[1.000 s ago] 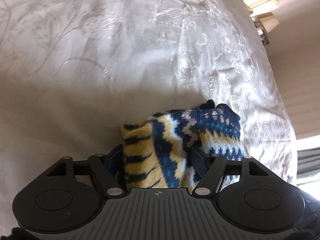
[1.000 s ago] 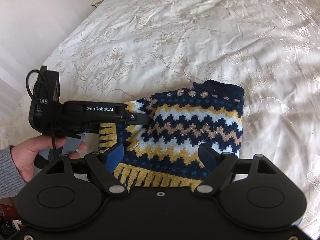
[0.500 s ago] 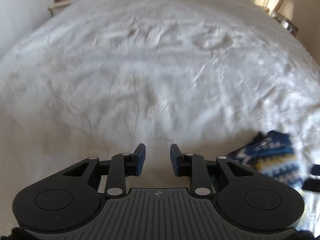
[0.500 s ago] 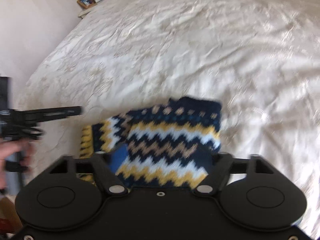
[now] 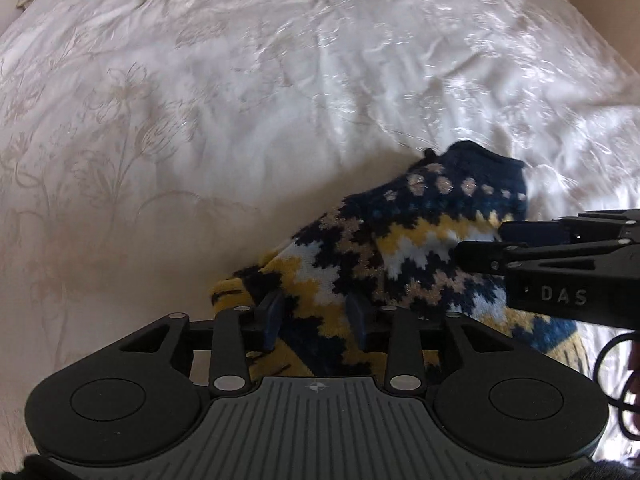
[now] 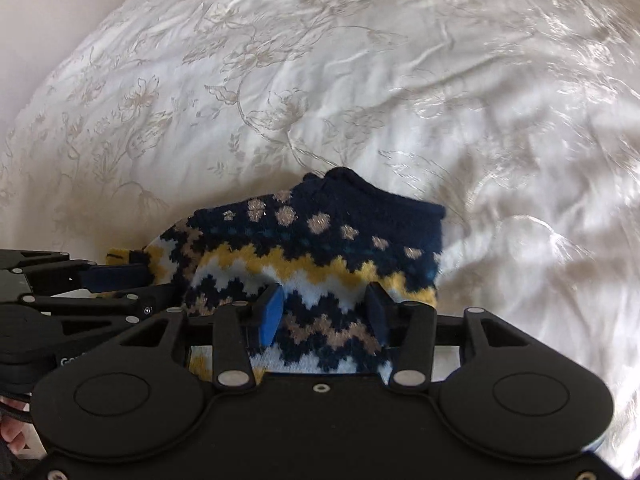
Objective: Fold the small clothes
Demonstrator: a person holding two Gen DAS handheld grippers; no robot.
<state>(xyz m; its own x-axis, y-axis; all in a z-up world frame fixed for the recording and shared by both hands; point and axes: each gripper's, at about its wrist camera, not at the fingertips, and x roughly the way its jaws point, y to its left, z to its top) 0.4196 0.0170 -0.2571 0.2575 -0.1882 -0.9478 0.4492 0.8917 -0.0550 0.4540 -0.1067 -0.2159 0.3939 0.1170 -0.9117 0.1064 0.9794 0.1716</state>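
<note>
Left tool (image 5: 314,316) returned over sweater (image 6: 320,248), lying crosswise, collar away.

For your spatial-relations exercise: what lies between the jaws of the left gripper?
In the left wrist view, the sock lies between the opening jaws of the left gripper: its yellow and navy end, on the bedspread.

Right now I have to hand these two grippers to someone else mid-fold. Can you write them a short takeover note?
Left gripper: jaws opening, set over the yellow end of the knitted garment; pads not clearly pressing it.
Right gripper: jaws closing, knit between them, no firm pinch visible yet.
Garment: lies bunched on the white embroidered bedspread, navy edge away from the grippers.
Done: roughly doubled over, as far as can be told.
Left: get a hold on both sides, finish and flatten the fold.
</note>
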